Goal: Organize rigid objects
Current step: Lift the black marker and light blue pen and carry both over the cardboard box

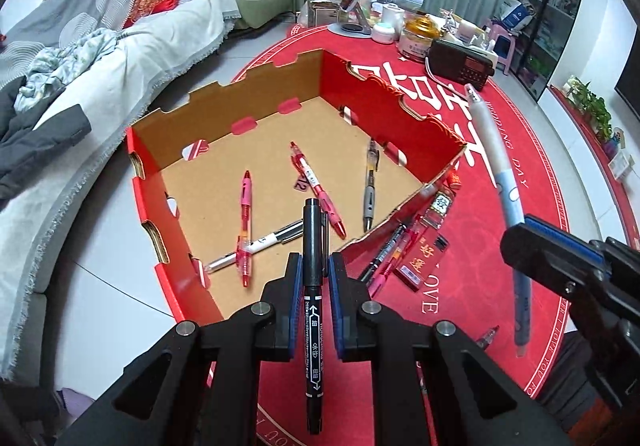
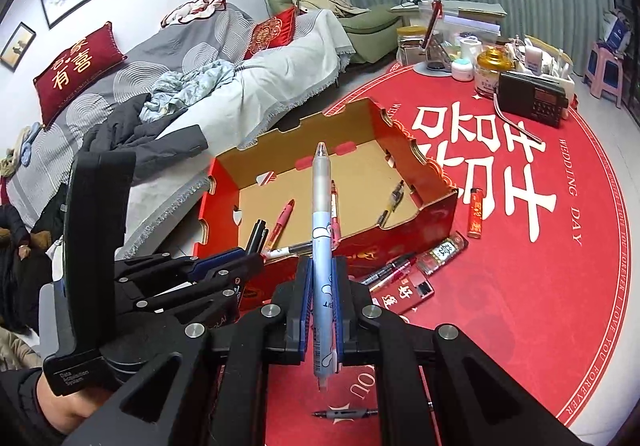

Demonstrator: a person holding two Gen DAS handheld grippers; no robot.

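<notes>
Here, both grippers hold pens above the red worktop (image 1: 500, 246), beside the open cardboard box (image 1: 360, 82).

The left gripper (image 1: 315, 270) has its fingers closed on a black marker (image 1: 313, 310), which points toward the box. The right gripper (image 2: 323, 278) has its fingers clamped on a light blue pen (image 2: 322, 238), tip up over the box's near wall. Inside the box lie a pink pen (image 1: 245, 218), a red pen (image 1: 318, 188), a grey pen (image 1: 370, 190) and a white pen (image 1: 256, 246). Just outside the box, two more pens (image 2: 390, 270) and a red lighter (image 2: 476, 214) rest on the worktop.
</notes>
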